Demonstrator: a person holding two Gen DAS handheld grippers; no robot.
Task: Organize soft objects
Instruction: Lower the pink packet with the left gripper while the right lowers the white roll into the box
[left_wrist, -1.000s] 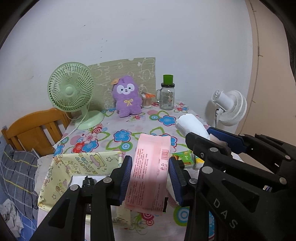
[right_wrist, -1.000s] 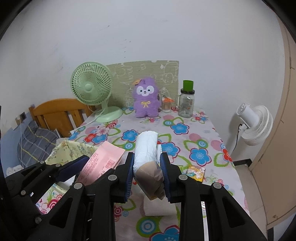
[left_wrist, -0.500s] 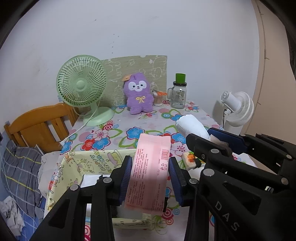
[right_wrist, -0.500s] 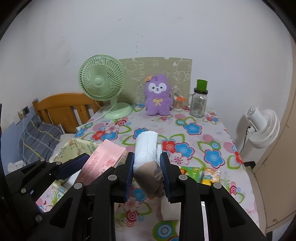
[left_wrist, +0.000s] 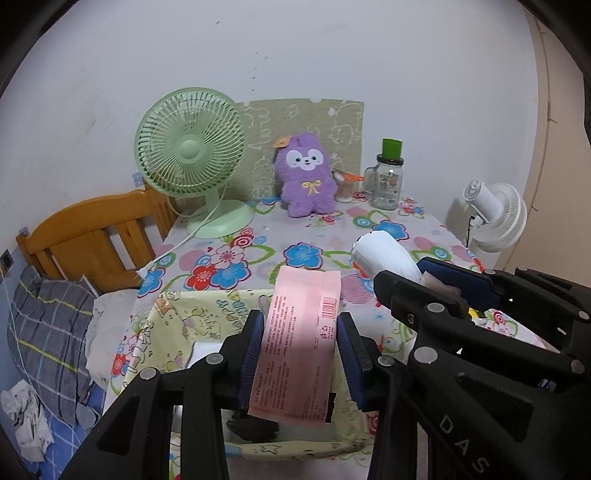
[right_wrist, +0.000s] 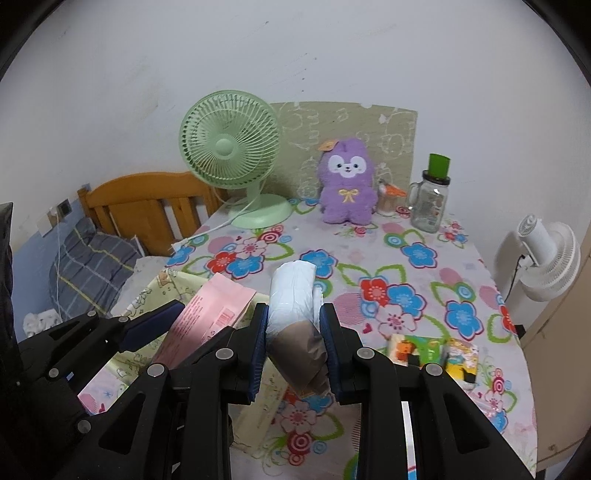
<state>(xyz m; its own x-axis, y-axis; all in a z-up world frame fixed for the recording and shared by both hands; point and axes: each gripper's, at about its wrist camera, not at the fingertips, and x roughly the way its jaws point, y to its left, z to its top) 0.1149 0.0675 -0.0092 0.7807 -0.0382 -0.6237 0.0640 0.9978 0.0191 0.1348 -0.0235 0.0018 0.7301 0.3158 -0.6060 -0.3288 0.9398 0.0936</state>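
A: What did the left gripper (left_wrist: 300, 352) have?
B: Its blue pads pinched a pink packet (left_wrist: 299, 343), held over the yellow cartoon-print fabric bin (left_wrist: 192, 317).
A: And the right gripper (right_wrist: 293, 343)?
B: It was clamped on a white-and-brown soft roll (right_wrist: 293, 310), just right of that bin, above the floral tablecloth (right_wrist: 417, 291). Beyond the bin sat a purple plush (right_wrist: 346, 181) beside the green fan (right_wrist: 231, 147).

Cloth, plastic, glass and wood

Plush toy (left_wrist: 306, 176) is fuzzy; pink pack (left_wrist: 299, 347) glossy film; tablecloth (right_wrist: 417, 288) smooth print; fan (left_wrist: 192, 162) matt plastic; jar (right_wrist: 428, 206) clear glass; headboard (left_wrist: 92, 236) varnished wood.
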